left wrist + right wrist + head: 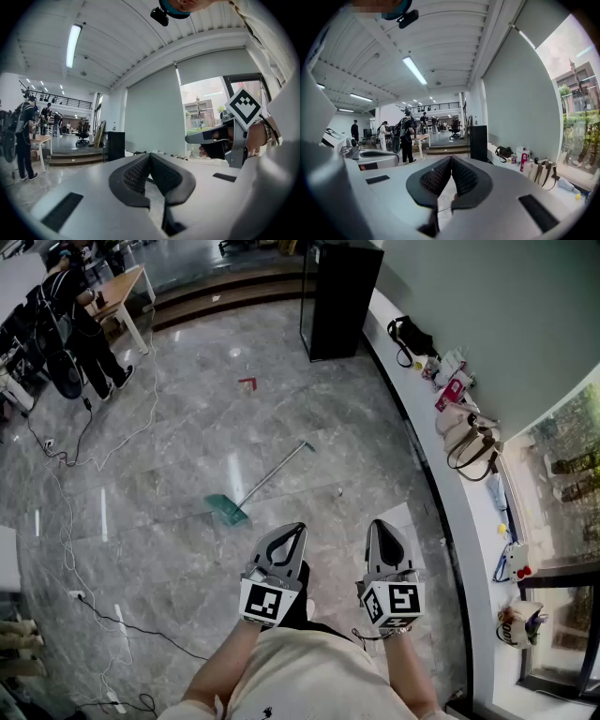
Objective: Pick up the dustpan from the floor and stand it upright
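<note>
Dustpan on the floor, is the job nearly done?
Nothing is done yet: the dustpan lies flat on the floor. Nothing is in hand; the left tongs and right tongs are shut, empty, away from it. Left: reach it, grab it, stand it upright.

The grey stone floor (187,427) carried loose cables (64,531) along its left side and 1 small red item (247,383) towards the far end. A black cabinet (337,296) stood upright at the far end of the curved white ledge (467,531). On that ledge lay a black bag (410,337), a pink package (453,391) and beige handbags (472,442). A person in dark clothing (82,329) stood beside a wooden worktop (120,292). 1 ceiling tube light (72,44) was lit.
</note>
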`<action>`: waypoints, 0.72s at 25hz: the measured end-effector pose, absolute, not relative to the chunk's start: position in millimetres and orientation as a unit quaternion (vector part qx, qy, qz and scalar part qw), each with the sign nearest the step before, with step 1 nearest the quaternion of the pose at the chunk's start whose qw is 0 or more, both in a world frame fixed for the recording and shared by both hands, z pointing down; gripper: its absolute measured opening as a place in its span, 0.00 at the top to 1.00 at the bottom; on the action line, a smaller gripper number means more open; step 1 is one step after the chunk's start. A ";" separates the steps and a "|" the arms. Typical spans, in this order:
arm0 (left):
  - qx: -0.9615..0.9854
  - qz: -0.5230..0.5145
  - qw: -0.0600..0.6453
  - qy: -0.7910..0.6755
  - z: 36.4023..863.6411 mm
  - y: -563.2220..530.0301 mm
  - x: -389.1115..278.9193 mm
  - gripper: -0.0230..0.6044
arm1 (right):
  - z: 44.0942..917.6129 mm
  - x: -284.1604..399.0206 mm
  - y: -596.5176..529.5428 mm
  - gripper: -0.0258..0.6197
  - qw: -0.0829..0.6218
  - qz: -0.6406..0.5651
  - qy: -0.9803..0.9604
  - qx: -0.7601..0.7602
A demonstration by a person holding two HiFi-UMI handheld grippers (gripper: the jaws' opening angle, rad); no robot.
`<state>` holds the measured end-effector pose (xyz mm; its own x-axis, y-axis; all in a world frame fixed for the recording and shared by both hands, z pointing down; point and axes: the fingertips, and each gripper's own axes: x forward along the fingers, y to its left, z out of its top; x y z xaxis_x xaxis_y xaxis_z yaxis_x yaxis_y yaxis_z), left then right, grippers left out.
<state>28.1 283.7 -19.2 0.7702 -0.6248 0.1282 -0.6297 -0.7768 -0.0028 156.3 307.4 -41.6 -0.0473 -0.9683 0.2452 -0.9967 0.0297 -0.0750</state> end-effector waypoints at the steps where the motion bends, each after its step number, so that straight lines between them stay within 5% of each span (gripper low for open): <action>1: 0.941 0.050 0.003 -0.333 -17.2 265.3 36.0 0.95 | -34.6 165.0 290.1 0.93 0.066 0.113 -0.712 0.690; 7: 0.940 0.054 -0.022 -0.336 11.6 152.5 56.4 0.95 | -7.3 184.4 178.9 0.93 0.082 0.127 -0.715 0.683; 18: 0.917 0.164 0.060 -0.359 101.3 -10.7 84.8 0.95 | 58.1 236.7 20.9 0.93 0.117 0.171 -0.715 0.668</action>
